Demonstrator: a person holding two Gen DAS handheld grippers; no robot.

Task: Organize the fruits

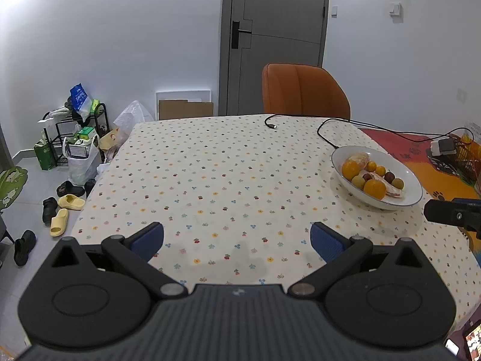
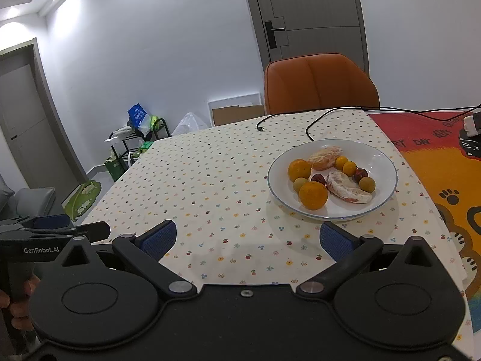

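Both the left gripper [image 1: 237, 237] and the right gripper [image 2: 248, 237] hang wide open and empty over the near part of the dotted tablecloth [image 2: 210, 180], while the white plate [image 2: 387, 162] of oranges, small plums and peeled citrus segments sits at the right, near the colourful mat [image 2: 436, 165].

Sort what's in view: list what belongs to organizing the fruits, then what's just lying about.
Job: white plate; oranges; peeled citrus segments; small yellow fruits; dark red fruits; green fruits.

Lying about: black cable; orange chair; slippers; storage rack.
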